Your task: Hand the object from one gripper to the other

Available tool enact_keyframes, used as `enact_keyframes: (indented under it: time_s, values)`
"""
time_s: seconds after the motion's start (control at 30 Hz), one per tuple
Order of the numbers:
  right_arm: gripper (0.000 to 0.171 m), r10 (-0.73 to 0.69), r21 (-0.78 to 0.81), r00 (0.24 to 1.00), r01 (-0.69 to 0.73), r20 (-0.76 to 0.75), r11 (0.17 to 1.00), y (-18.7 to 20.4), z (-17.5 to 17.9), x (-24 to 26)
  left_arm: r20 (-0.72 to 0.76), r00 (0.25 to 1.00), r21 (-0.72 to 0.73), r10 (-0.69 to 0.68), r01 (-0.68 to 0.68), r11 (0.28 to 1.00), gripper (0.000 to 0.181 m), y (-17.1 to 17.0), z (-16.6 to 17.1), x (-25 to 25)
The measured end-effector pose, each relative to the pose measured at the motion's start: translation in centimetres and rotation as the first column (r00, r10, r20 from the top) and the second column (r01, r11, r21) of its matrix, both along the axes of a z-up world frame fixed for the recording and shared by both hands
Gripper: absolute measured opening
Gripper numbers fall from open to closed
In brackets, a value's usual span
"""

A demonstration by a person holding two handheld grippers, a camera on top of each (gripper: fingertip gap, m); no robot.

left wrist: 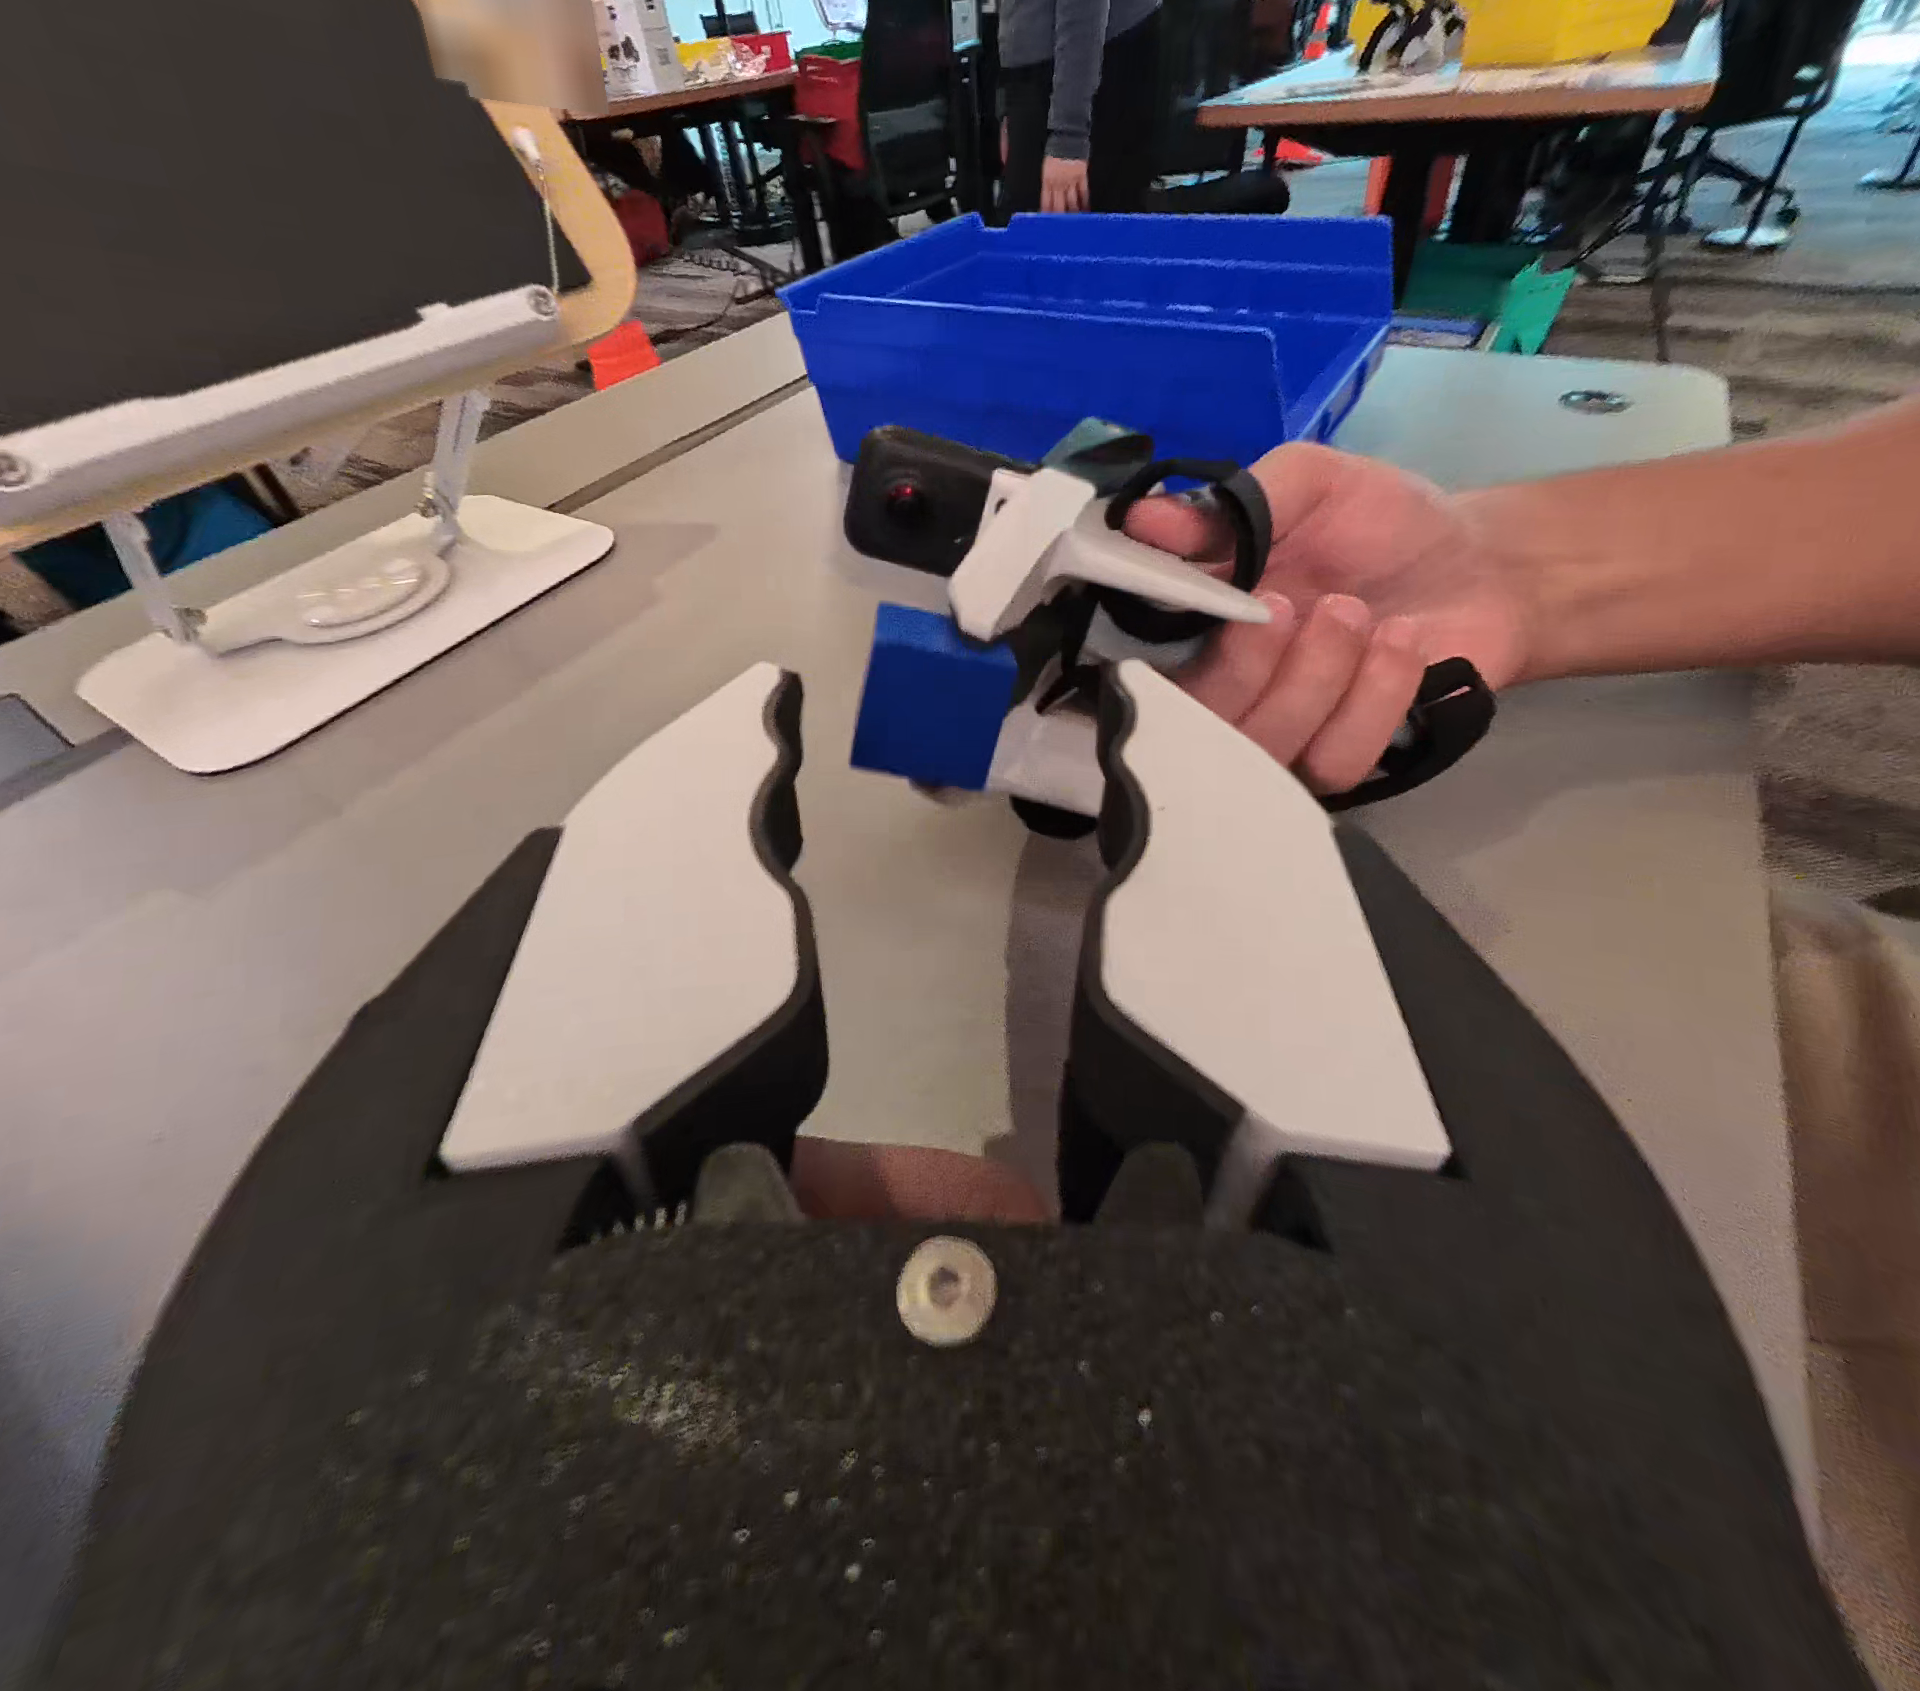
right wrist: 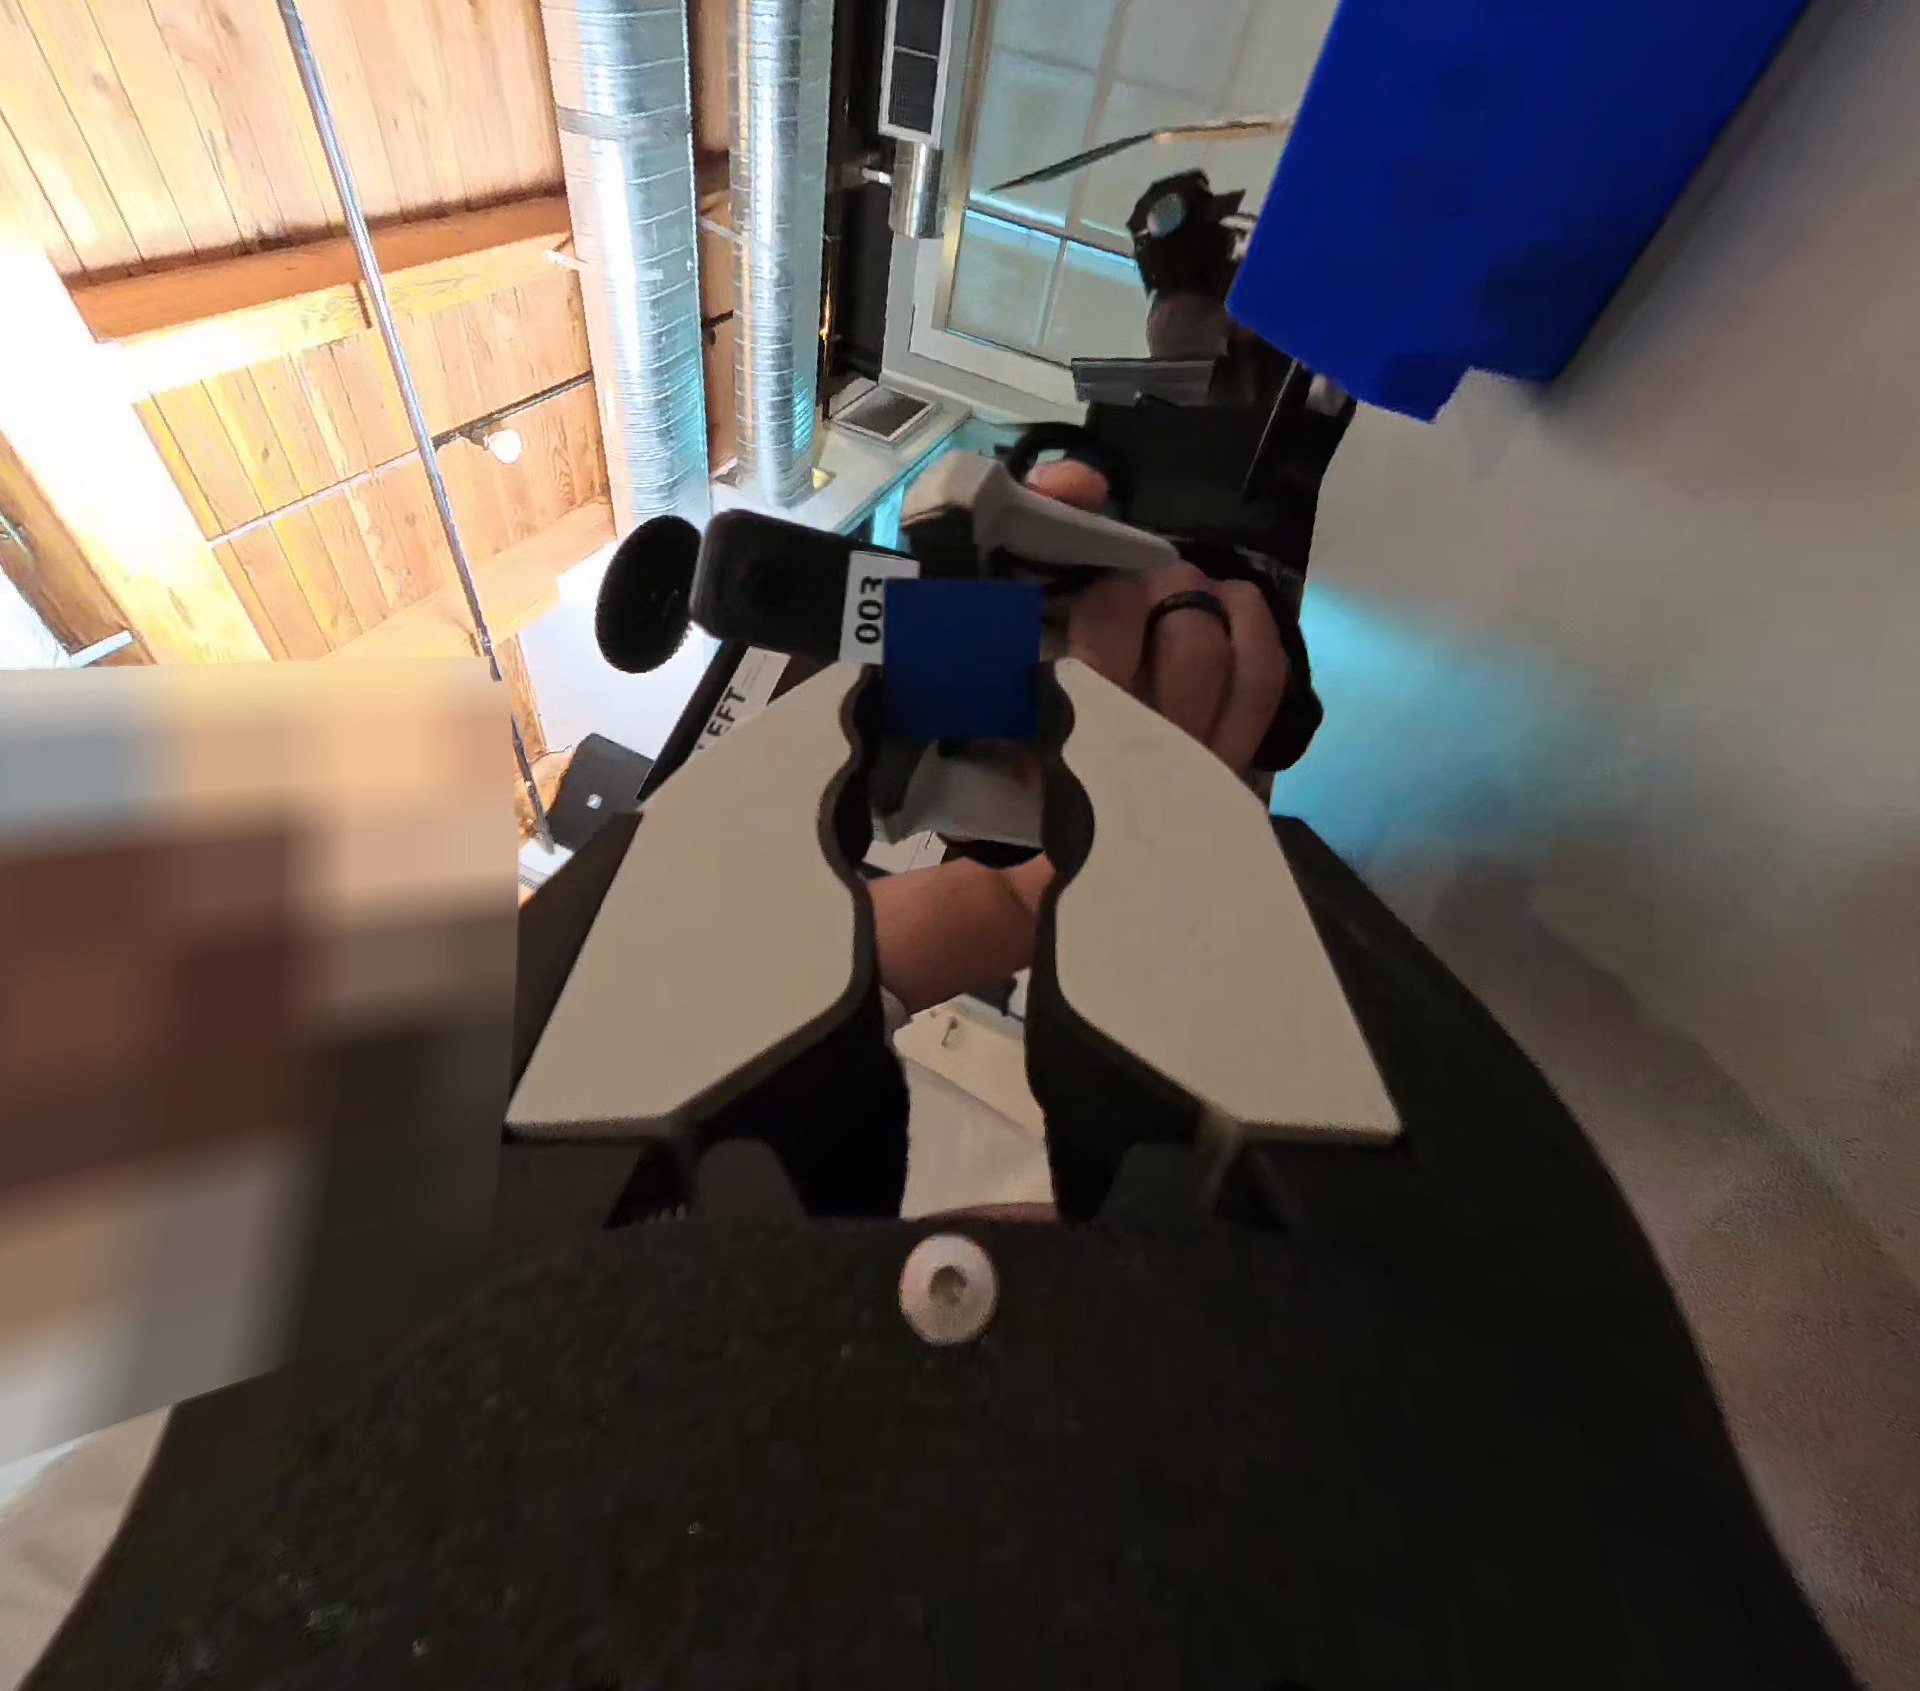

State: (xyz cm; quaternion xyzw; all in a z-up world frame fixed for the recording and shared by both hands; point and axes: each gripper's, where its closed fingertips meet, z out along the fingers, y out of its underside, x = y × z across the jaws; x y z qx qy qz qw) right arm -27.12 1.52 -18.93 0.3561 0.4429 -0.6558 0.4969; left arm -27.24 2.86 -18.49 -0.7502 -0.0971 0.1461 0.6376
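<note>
Blue block [left wrist: 933, 711] sits clamped at the fingertips of the right gripper [left wrist: 1023, 732], held in the air above the grey table [left wrist: 727, 862]. Right wrist view confirms this: the block [right wrist: 961, 656] is pinched between the two white fingers [right wrist: 727, 893] at their tips, with contact on both sides.

Left gripper [left wrist: 948, 722] points toward the block, its jaws apart with bare table showing between them. Its white fingers [left wrist: 665, 935] end just short of the block; contact between them and the block cannot be confirmed. The block lies roughly in line with the gap between the tips.

A hand [left wrist: 1351, 602] grips the right gripper from the right side, one finger through a black loop. A black camera [left wrist: 904, 503] is mounted on that gripper.

Behind, a blue bin [left wrist: 1060, 353] stands on the table. A white stand [left wrist: 343, 602] with a dark panel is at the left. A person [left wrist: 1081, 31] stands in the background.
</note>
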Motion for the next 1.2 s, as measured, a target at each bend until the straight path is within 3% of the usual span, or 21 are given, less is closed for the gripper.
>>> enact_keyframes:
  time_s: [0.13,0.3,0.47,0.57,0.7,0.77,0.87,0.93,1.0,1.2]
  values:
    - [0.028,0.053,-0.004,0.998,-0.053,0.033,0.999,-0.6,-0.3,0.7,-0.047,0.999,-0.046,0.01,-0.012,0.999,0.03,0.1,-1.1,-0.1]
    - [0.03,0.012,0.068,1.0,-0.012,0.0,0.998,-0.4,-1.1,0.1,-0.073,0.997,-0.102,0.02,-0.028,0.994,0.028,0.1,-1.9,-0.4]
    - [0.043,-0.138,0.218,0.975,0.175,-0.177,0.96,1.0,-1.8,-1.8,-0.13,0.99,-0.143,0.057,-0.076,0.987,0.028,-0.1,-2.1,-1.0]
    - [0.048,-0.237,0.316,0.861,0.401,-0.45,0.86,1.9,-1.9,-3.1,-0.098,0.993,-0.135,0.07,-0.083,0.987,0.028,-0.2,-2.2,-1.3]
    - [0.051,-0.164,0.291,0.594,0.593,-0.788,0.75,1.7,-1.4,-2.8,0.239,0.969,0.029,0.056,-0.065,0.997,0.028,-0.7,-1.2,-2.1]
    - [0.055,-0.107,0.22,0.434,0.637,-0.895,0.739,1.3,-1.0,-2.0,0.452,0.891,0.175,-0.035,-0.051,0.983,0.028,-1.0,-0.1,-2.3]
    - [0.057,-0.034,0.107,0.18,0.714,-0.983,0.692,0.7,-0.1,-1.1,0.703,0.685,0.326,-0.193,-0.069,0.943,0.027,-1.1,0.6,-2.2]
    - [0.059,0.013,0.028,0.026,0.759,-1.0,0.65,0.6,0.5,-0.7,0.776,0.555,0.395,-0.3,-0.058,0.917,0.027,-0.9,1.0,-1.5]
    - [0.056,0.03,-0.047,-0.082,0.797,-0.996,0.602,0.8,1.0,-0.6,0.822,0.445,0.403,-0.356,-0.012,0.915,0.027,-0.4,0.8,-0.5]
    - [0.03,0.085,-0.003,-0.081,0.742,-0.993,0.67,0.1,-0.1,0.6,0.856,0.195,0.474,-0.479,0.075,0.877,0.027,0.3,0.6,1.9]
